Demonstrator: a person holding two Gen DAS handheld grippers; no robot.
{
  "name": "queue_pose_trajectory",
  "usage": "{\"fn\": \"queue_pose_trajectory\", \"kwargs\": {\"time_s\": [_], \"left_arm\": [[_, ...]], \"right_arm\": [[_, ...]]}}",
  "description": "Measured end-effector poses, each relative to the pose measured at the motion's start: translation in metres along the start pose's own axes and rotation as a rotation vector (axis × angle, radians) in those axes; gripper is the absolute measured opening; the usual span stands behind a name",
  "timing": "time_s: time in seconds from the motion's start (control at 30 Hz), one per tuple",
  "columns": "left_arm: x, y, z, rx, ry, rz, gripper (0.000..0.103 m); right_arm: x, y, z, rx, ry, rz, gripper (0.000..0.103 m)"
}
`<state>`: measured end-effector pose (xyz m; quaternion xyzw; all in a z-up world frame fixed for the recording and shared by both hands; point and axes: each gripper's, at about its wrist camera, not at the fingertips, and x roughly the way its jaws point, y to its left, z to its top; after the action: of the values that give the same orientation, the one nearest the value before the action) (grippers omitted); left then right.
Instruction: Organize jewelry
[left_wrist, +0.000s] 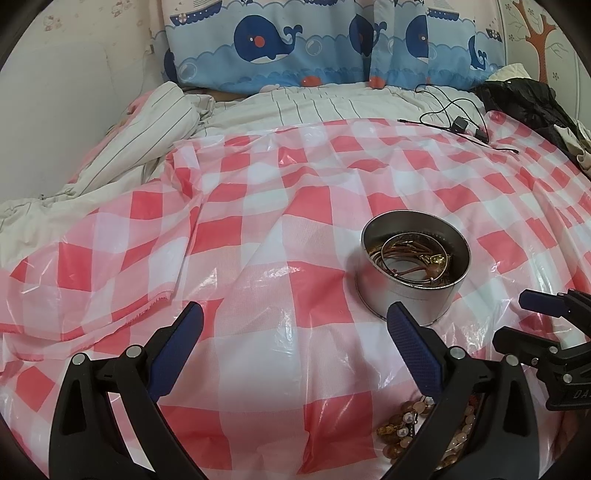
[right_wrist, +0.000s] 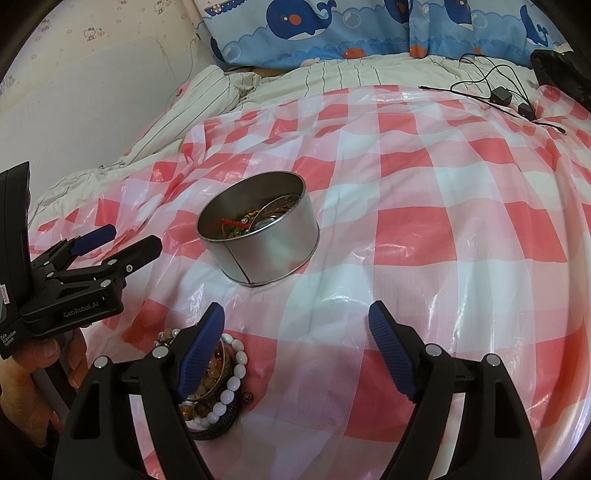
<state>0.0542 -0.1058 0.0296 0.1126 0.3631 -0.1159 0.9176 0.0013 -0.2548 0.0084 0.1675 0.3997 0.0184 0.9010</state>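
A round metal tin (left_wrist: 428, 295) (right_wrist: 269, 254) stands on the red-and-white checked plastic sheet (left_wrist: 258, 229) (right_wrist: 424, 221). Bangles and chains (left_wrist: 410, 254) (right_wrist: 258, 219) lie inside it. A pile of bead bracelets (left_wrist: 406, 424) (right_wrist: 221, 384), amber and white, lies on the sheet near me. My left gripper (left_wrist: 295, 314) (right_wrist: 129, 240) is open and empty, just left of the tin. My right gripper (right_wrist: 295, 314) (left_wrist: 517, 319) is open too, with nothing between its pads; its left finger (right_wrist: 203, 347) hides part of the bracelet pile.
Black cables with a small adapter (left_wrist: 461, 125) (right_wrist: 502, 96) lie at the sheet's far right. Whale-print pillows (left_wrist: 266, 44) line the bed's head. A dark garment (left_wrist: 524, 99) is heaped at the right, a striped quilt (left_wrist: 147, 122) at the left. A hand (right_wrist: 29, 369) holds the left gripper.
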Motion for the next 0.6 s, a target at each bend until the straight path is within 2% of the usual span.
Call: {"fn": "queue_pose_trajectory", "kwargs": {"time_s": [0.6], "left_arm": [[0.0004, -0.0005, -0.0002, 0.003, 0.001, 0.004, 0.095]], "right_arm": [[0.0004, 0.0008, -0.0002, -0.001, 0.001, -0.001, 0.077]]}}
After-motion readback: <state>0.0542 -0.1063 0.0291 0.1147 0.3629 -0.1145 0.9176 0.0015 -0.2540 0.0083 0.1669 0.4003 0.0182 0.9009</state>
